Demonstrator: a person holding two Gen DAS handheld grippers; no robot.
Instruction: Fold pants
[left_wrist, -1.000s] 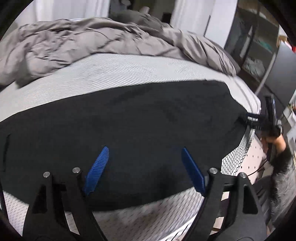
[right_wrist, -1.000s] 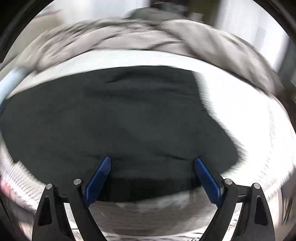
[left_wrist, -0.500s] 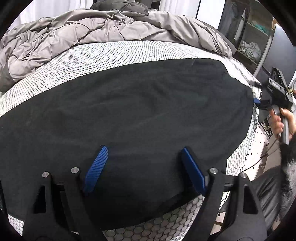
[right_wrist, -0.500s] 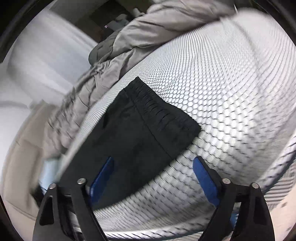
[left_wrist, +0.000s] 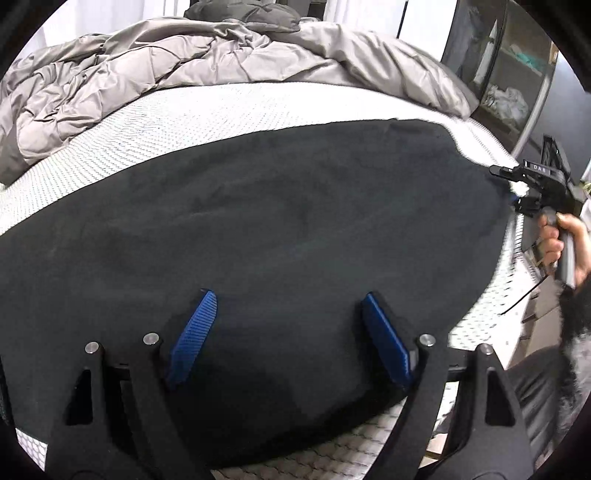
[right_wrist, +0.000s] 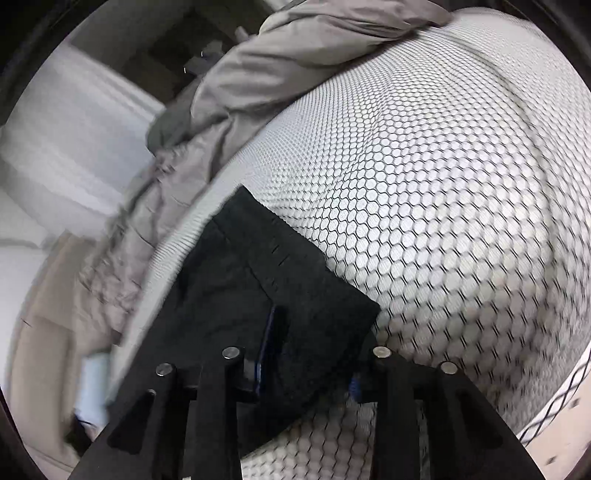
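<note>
The mattress (left_wrist: 229, 122), white with a hexagon weave, is the working surface, and its flat open near part gives room to spread a garment. A rumpled grey comforter (left_wrist: 166, 62) lies bunched along the far side, apparently pushed back to free that space.

The black pants (left_wrist: 295, 229) lie spread flat across the near part of the mattress, reaching from the left edge of the left wrist view to the right edge of the bed. Laid out smooth like this, they look ready for a first fold.

The right gripper (right_wrist: 314, 354) sits at the right end of the cloth, at the ribbed band (right_wrist: 295, 251) by the corner. Its blue pads are drawn in around a bunched edge of fabric, so it looks to be pinching the pants there, probably to lift that end over. In the left wrist view the same tool shows far right, held in a hand (left_wrist: 561, 243).

The left gripper (left_wrist: 291, 343) hovers over the near edge of the pants with its jaws spread wide, holding nothing, likely placed to take a second corner
</note>
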